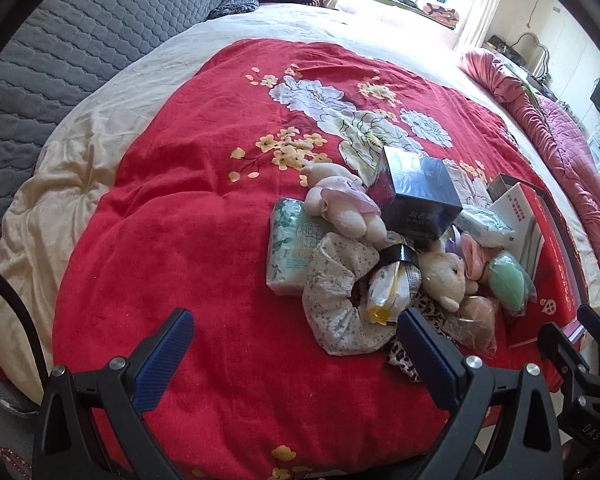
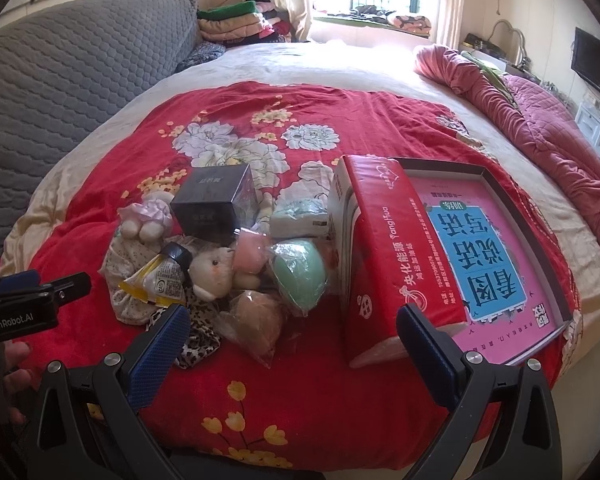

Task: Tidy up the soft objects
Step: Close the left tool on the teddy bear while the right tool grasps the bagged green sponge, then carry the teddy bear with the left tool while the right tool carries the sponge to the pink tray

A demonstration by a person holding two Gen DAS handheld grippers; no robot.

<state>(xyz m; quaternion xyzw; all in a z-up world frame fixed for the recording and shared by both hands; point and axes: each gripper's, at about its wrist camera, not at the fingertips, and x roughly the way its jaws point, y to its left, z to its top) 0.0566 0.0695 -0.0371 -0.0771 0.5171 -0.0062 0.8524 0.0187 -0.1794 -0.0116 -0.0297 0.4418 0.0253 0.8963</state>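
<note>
A pile of soft things lies on the red flowered quilt (image 1: pixel 204 216): a plush bear in a pink dress (image 1: pixel 340 204), a floral scrunchie (image 1: pixel 340 304), a cream plush toy (image 2: pixel 214 272), a leopard scrunchie (image 2: pixel 200 336), and bagged green (image 2: pixel 300 276) and brown (image 2: pixel 256 320) sponges. A yellow tube (image 1: pixel 392 288) and a dark box (image 1: pixel 416 196) sit among them. My left gripper (image 1: pixel 296 344) is open, low over the quilt just left of the pile. My right gripper (image 2: pixel 294 340) is open in front of the pile, its right finger beside a red tissue box (image 2: pixel 392 264).
A shallow tray (image 2: pixel 560 276) holding a pink book lies right of the red box. Tissue packs (image 1: pixel 288 252) (image 2: pixel 300 216) flank the pile. A grey quilted headboard (image 2: pixel 60 92) stands left, a rolled pink blanket (image 2: pixel 540 120) right. A hand (image 2: pixel 14 364) holds the left gripper.
</note>
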